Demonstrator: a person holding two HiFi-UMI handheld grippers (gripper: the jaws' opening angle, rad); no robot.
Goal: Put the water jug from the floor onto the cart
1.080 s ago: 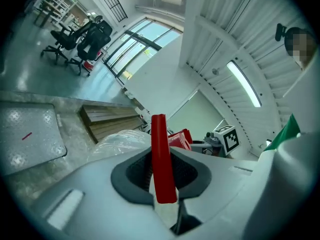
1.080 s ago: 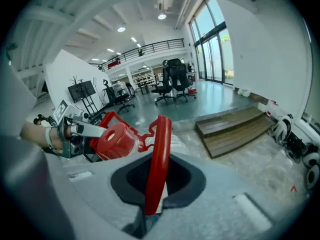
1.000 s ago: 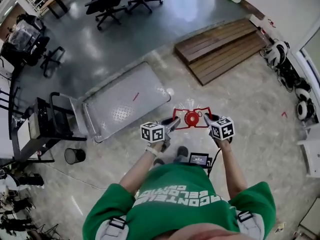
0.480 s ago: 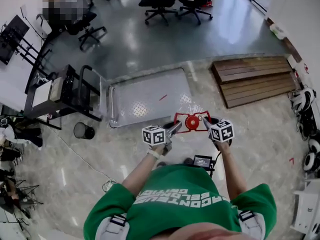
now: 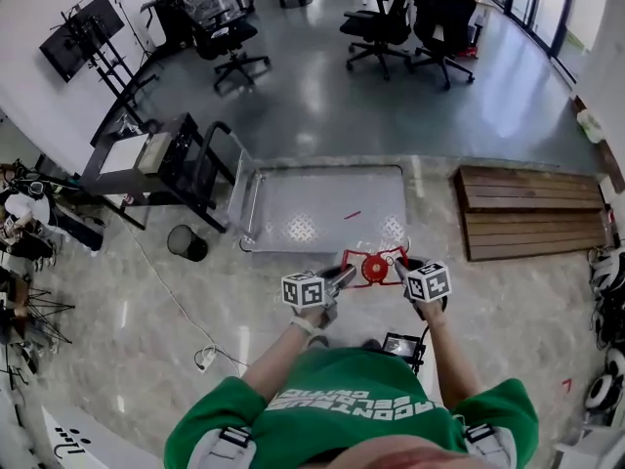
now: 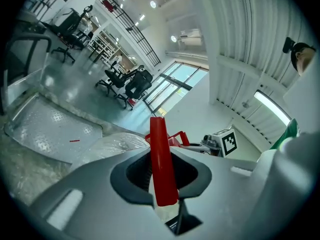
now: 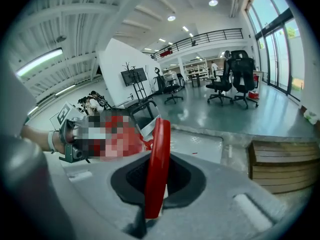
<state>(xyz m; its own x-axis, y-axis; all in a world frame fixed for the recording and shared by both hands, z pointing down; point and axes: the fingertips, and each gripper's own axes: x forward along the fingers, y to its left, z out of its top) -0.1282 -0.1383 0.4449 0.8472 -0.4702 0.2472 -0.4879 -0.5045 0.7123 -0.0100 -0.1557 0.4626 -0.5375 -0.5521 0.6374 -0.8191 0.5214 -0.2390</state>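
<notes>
Open-plan office-lab hall: swivel chairs (image 5: 379,29), screen (image 5: 78,35) on stand, mezzanine railing (image 7: 210,35).

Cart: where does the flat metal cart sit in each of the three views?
Head view: cart just above picture centre.
Left gripper view: cart at lower left, left of the red jug handle in the jaws.
Right gripper view: cart at centre, just right of the red jug handle.
Shared landmark: short red mark on its deck.

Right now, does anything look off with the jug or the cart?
Nothing stands out. The water jug hangs between the left gripper and right gripper, each shut on a red handle. The cart sits flat, its deck bare apart from a small red strip.
</notes>
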